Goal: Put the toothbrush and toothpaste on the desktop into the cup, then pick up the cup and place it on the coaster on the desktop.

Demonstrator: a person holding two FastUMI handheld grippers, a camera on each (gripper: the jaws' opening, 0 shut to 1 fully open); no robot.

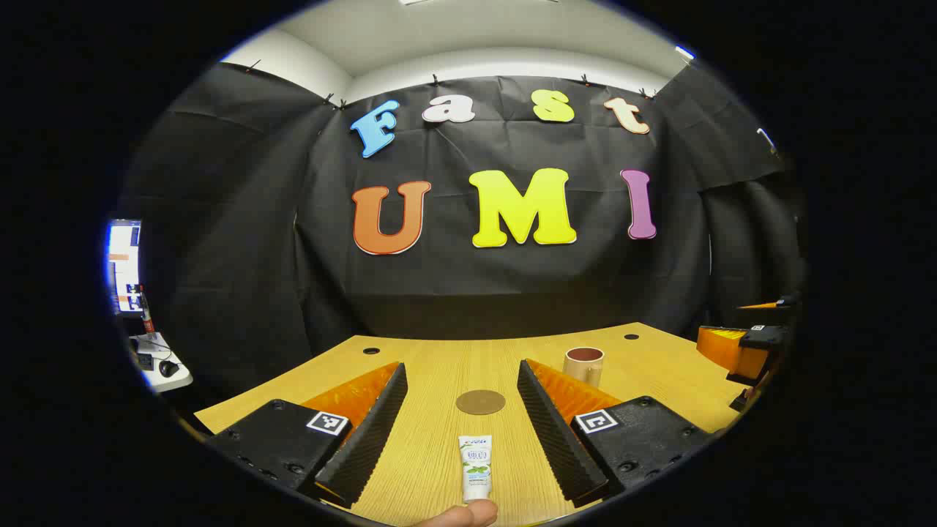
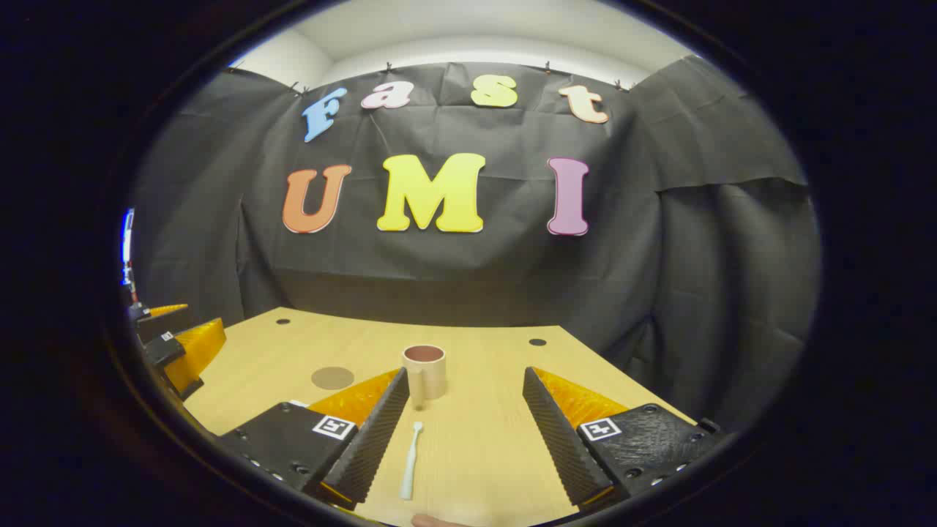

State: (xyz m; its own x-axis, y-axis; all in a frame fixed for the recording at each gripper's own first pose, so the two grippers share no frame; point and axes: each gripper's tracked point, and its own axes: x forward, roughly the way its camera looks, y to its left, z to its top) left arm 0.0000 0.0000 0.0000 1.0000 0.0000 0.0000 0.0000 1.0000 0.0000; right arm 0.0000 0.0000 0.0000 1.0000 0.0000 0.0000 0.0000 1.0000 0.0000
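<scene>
A lit monitor (image 1: 123, 267) stands above a mouse (image 1: 168, 368) at the side.

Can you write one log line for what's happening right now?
left gripper: open over toothpaste | right gripper: open by toothbrush | cup: empty, off coaster

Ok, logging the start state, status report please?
Left gripper open, toothpaste lying between its fingers. Right gripper open, toothbrush flat on desk ahead. Cup upright, empty-handed; coaster bare. Nothing in the way.

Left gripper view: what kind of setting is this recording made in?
Most likely a recording booth, not a home: black cloth wall behind a bare wooden desktop with a cup, plus a computer workstation at the far left.
</scene>
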